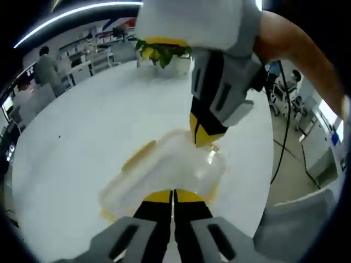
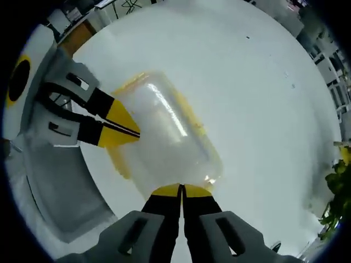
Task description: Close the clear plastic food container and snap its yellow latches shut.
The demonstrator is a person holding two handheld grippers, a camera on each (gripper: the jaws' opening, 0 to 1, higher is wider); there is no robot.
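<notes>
The clear plastic container (image 1: 175, 167) lies on the white table (image 1: 82, 131) with its lid down on it. A yellow latch (image 1: 138, 156) shows along its left side. My left gripper (image 1: 174, 192) is shut, its tips resting at the container's near end with nothing between them. My right gripper (image 1: 202, 138) comes down from above, shut, tips against the far end. In the right gripper view the container (image 2: 164, 129) sits ahead of my right gripper (image 2: 181, 189), with yellow trim (image 2: 196, 129) along one edge. My left gripper (image 2: 133, 132) touches the lid from the left.
A potted plant (image 1: 162, 52) stands at the table's far edge and also appears as a plant (image 2: 337, 186) in the right gripper view. A black cable (image 1: 282, 148) hangs beyond the table's right edge. A person (image 1: 46, 66) stands among desks at the back left.
</notes>
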